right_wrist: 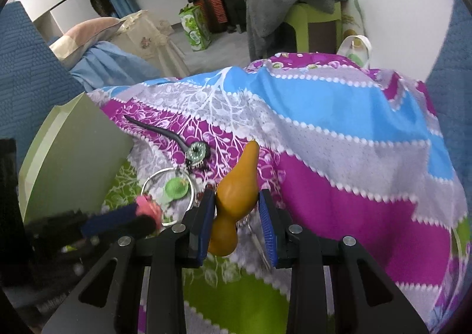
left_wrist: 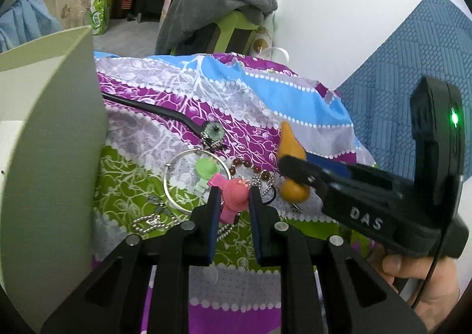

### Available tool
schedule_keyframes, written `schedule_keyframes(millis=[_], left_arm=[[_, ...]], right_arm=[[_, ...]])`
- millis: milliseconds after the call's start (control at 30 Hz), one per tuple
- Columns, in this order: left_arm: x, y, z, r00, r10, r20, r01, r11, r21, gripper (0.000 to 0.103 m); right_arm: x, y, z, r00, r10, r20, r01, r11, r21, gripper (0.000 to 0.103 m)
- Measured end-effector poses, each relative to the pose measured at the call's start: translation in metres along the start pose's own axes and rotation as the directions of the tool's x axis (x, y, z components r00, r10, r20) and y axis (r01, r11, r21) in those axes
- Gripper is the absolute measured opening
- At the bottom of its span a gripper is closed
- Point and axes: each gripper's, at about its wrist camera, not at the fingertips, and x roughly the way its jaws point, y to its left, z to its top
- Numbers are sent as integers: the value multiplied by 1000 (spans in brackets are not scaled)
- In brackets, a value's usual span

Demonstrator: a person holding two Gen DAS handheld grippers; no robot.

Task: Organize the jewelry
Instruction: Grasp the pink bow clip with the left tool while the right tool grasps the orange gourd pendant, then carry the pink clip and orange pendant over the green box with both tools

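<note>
Gripping a knitted pink charm, gourd-shaped pendant

Both grippers point steeply downward, side by side. The left gripper has its 2 jaws pressed on a pink charm. The right gripper clasps an orange gourd pendant between its jaws; a bare hand grips its handle.

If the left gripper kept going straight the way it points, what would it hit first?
The left gripper already has the pink charm between its fingers. Pushing on, it would probably meet the bead bracelet or the patterned cloth just beyond; depth is unclear.
</note>
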Motion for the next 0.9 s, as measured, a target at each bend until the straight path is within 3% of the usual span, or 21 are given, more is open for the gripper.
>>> schedule_keyframes(millis=[600, 733, 900], left_arm=[[-68, 5, 4, 1000, -15, 4, 15, 1000, -8, 19], [-89, 2, 11, 1000, -21, 9, 21, 1000, -1, 19], [-120, -4, 28, 999, -35, 35, 34, 999, 25, 19]], right_arm=[[-61, 36, -36, 998, -67, -7, 67, 994, 82, 28], [-79, 45, -28, 996, -84, 10, 83, 994, 73, 28], [-115, 58, -2, 991, -95, 92, 90, 994, 58, 28]])
